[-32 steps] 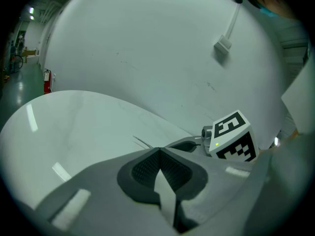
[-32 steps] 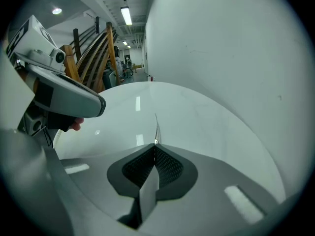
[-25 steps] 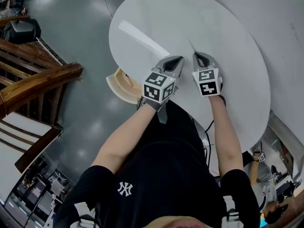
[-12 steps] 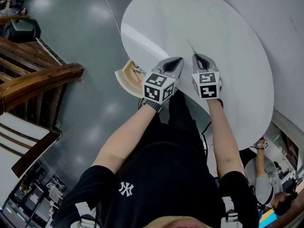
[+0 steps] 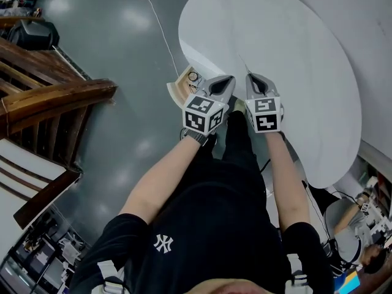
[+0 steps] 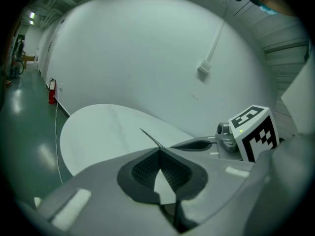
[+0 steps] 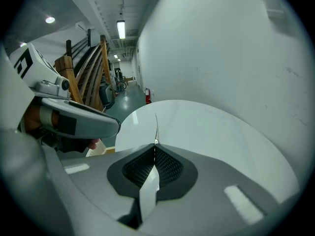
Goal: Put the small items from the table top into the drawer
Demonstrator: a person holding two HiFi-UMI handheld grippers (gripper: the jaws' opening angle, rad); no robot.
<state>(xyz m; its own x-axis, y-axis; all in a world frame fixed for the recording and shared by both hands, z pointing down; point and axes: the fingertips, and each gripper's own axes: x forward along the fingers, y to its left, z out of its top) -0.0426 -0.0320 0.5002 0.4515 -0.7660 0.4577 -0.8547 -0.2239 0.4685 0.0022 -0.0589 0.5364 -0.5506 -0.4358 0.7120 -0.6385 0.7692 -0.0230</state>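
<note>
The round white table [image 5: 294, 72] shows a bare top with no small items on it. Below its left edge a beige drawer [image 5: 182, 86] stands pulled out, and a dark ring-shaped item [image 5: 193, 76] lies inside. My left gripper [image 5: 230, 78] hangs just right of the drawer, at the table's near edge, with its jaws shut on nothing. My right gripper [image 5: 250, 77] is beside it over the table's rim, also shut and empty. In the left gripper view the jaws of the left gripper [image 6: 160, 149] meet in a thin seam. The right gripper [image 7: 155, 144] shows the same in its own view.
A dark wooden stair rail [image 5: 55, 97] stands to the left across the grey floor. A thin cable [image 5: 160, 26] runs over the floor toward the table. A white wall lies behind the table, with a red fire extinguisher [image 6: 51, 91] at its foot.
Both grippers have drawn back together across the table toward its near edge beside the drawer. More of the open drawer shows now. The jaws have stayed shut.
</note>
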